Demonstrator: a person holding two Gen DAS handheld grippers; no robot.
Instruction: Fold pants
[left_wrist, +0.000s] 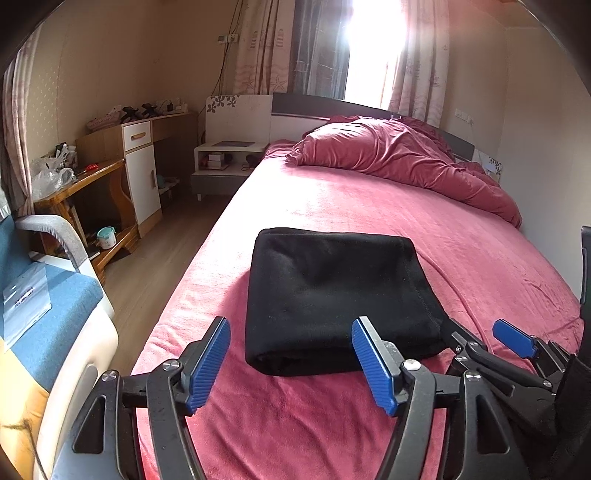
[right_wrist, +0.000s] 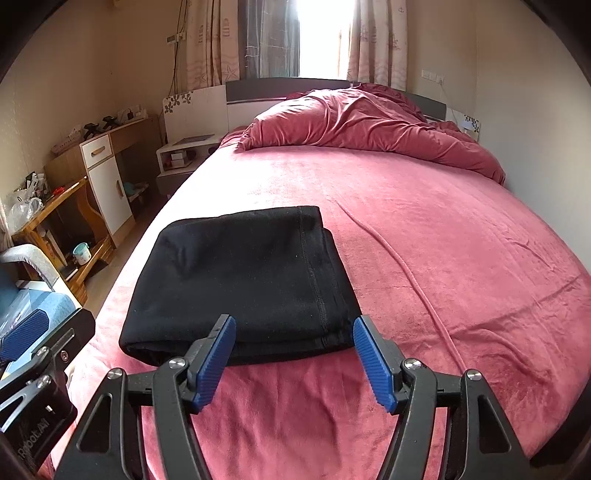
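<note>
Pants (left_wrist: 332, 295), black, folded into a compact rectangle, lie flat on pink bed sheet (left_wrist: 369, 206) near its front left edge. Left gripper (left_wrist: 291, 363) jaws wide apart, empty, just short of the fold. Right gripper (right_wrist: 295, 360) likewise spread, nothing between pads
</note>
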